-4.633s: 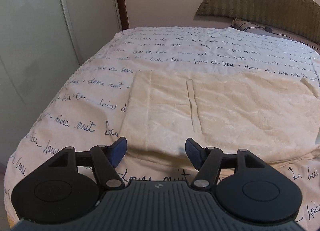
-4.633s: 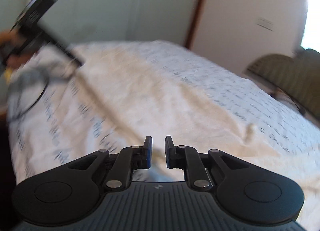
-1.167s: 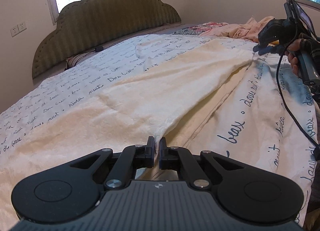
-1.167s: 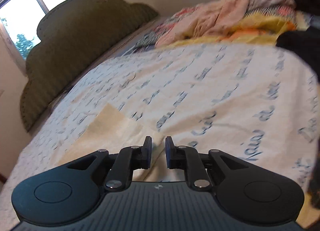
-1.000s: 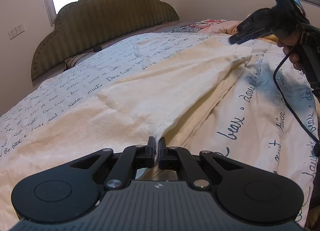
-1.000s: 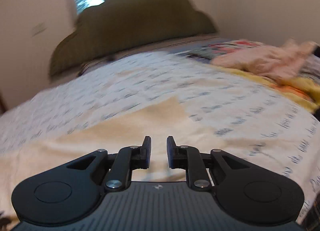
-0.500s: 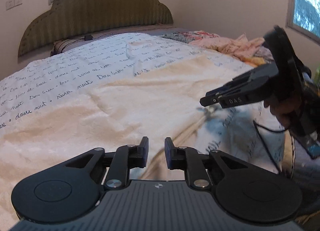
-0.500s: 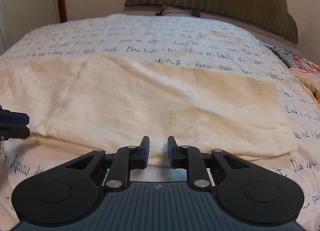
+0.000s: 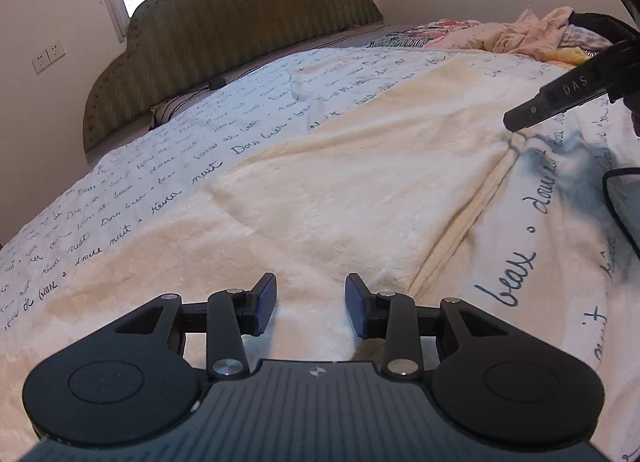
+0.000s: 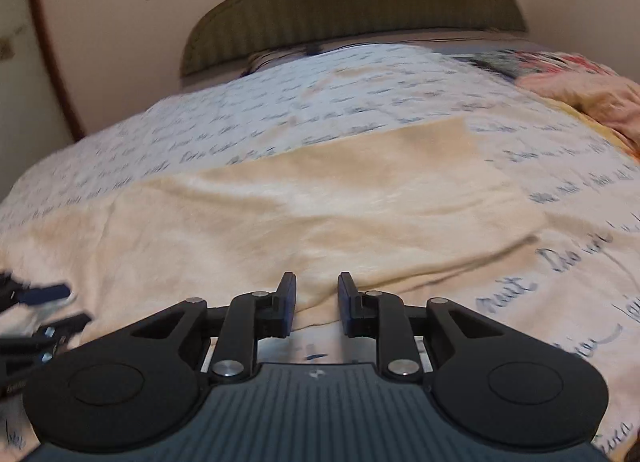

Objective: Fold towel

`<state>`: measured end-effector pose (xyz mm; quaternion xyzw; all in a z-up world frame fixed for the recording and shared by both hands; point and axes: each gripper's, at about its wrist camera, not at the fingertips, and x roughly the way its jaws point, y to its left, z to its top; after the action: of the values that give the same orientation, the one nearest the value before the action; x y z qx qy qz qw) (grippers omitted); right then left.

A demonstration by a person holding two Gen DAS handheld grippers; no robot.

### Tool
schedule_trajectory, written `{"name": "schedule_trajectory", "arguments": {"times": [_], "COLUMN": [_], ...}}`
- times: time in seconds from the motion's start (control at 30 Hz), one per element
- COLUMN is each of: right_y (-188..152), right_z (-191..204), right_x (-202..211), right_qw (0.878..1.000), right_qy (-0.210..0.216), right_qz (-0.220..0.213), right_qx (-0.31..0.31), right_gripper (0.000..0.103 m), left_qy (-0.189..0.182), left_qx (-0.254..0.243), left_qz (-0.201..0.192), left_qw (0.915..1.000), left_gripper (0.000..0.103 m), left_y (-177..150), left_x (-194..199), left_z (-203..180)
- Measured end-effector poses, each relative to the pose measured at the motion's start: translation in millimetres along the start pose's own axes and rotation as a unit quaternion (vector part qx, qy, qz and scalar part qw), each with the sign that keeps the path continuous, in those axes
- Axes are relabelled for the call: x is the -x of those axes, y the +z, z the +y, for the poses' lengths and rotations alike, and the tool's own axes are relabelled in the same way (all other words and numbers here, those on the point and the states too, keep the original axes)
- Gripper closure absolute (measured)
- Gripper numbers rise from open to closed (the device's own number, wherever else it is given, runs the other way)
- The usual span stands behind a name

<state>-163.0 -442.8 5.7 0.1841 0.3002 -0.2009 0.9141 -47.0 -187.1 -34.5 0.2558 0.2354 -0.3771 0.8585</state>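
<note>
A cream towel (image 9: 360,198) lies folded over on itself on the white bedspread (image 9: 168,178) with dark script. My left gripper (image 9: 310,290) hovers just over the towel's near corner; its jaws are opening and the pads press on nothing. In the blurred right wrist view the towel (image 10: 320,206) spreads across the middle. My right gripper (image 10: 314,286) sits at its near edge with jaws opening, the cloth below the gap and not pinched. The right gripper (image 9: 514,122) also shows over the towel's far corner, and the left gripper (image 10: 60,308) shows at the left edge.
A green padded headboard (image 9: 240,14) stands at the far end of the bed. Crumpled pink and yellow clothes (image 9: 532,34) lie at the far right. A black cable (image 9: 618,206) hangs at the right. A wall socket (image 9: 48,56) sits on the left wall.
My left gripper has let go of the towel's folded edge and its jaws have spread. The right gripper swung round to face the towel's near edge and opened a little wider.
</note>
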Motion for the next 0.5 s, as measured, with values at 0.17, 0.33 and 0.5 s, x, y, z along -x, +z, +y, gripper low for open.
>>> {"name": "schedule_trajectory", "arguments": {"times": [0.17, 0.33, 0.5], "right_y": [-3.6, -7.9, -14.4], "right_z": [-76.1, -104.9, -130.6], "right_x": [4.2, -9.6, -29.8], "right_qw": [0.978, 0.959, 0.923], "right_qy": [-0.001, 0.019, 0.056], "right_qz": [-0.03, -0.038, -0.069], "right_qx": [-0.206, -0.282, -0.375], "right_gripper": [0.053, 0.054, 0.055], "left_qy": [0.015, 0.041, 0.041], "left_qx": [0.071, 0.098, 0.092], "left_qz": [-0.05, -0.049, -0.033], "left_qw": [0.9961, 0.9931, 0.9944], "left_gripper": [0.026, 0.026, 0.026], "left_y": [0.2, -2.0, -10.6], "left_x": [11.3, 4.6, -4.5], "left_z": [17.5, 25.8, 26.1]}}
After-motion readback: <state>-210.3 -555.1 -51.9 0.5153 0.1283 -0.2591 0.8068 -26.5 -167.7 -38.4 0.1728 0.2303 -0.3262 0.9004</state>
